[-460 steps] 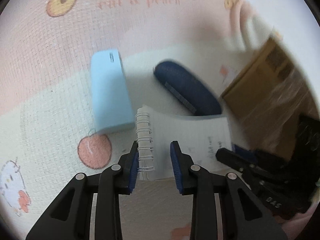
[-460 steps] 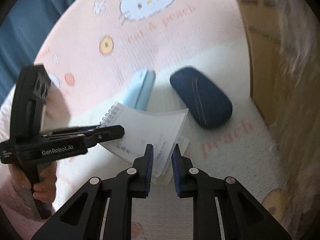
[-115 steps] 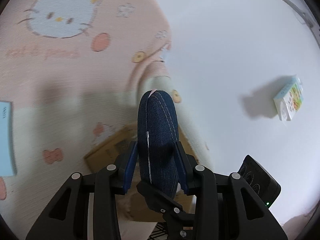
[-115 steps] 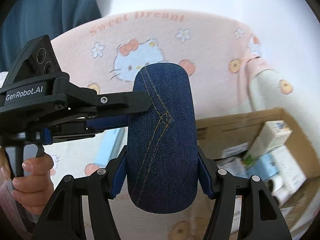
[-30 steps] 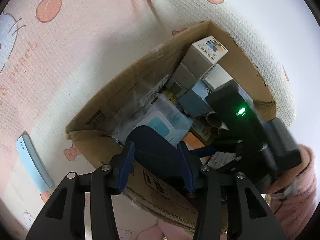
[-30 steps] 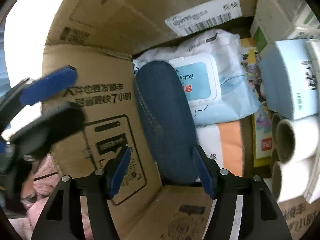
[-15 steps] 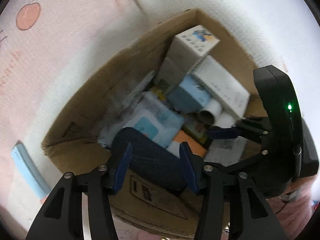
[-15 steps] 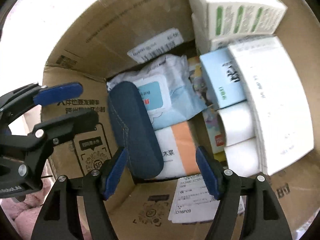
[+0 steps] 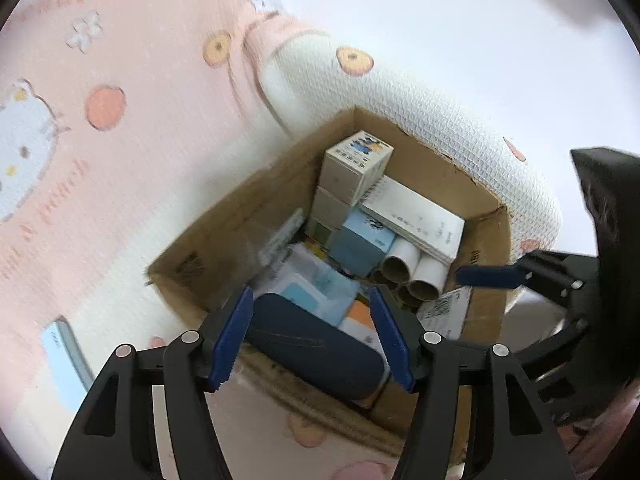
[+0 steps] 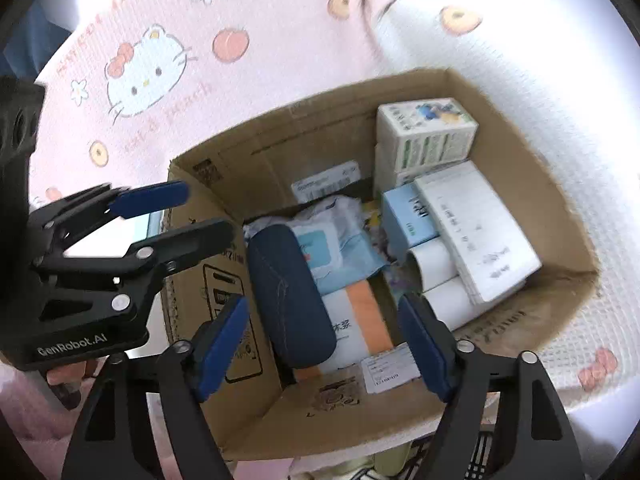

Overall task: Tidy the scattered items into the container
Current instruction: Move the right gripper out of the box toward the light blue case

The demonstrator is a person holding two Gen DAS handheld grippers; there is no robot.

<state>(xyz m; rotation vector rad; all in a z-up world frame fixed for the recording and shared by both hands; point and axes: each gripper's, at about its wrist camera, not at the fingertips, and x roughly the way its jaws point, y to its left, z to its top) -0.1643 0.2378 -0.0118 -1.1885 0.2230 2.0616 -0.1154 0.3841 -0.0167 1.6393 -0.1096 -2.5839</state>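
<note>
The dark denim case (image 10: 290, 294) lies free in the cardboard box (image 10: 260, 152), by its near left wall, on a wipes pack (image 10: 340, 244); it also shows in the left wrist view (image 9: 312, 346). My right gripper (image 10: 324, 344) is open and empty above the box. My left gripper (image 9: 312, 336) is open and empty above the box (image 9: 224, 240) edge; it shows in the right wrist view (image 10: 188, 216). A light blue flat item (image 9: 66, 356) lies on the pink mat left of the box.
The box holds small cartons (image 10: 426, 132), a blue box (image 10: 408, 216), paper rolls (image 10: 436, 276) and a white notebook (image 10: 480, 232). The Hello Kitty mat (image 10: 160, 64) lies behind. A white wall (image 9: 480, 20) rises past the mat's edge.
Both grippers have pulled back and up from the box, with jaws wide open. The denim case stays lying inside the box.
</note>
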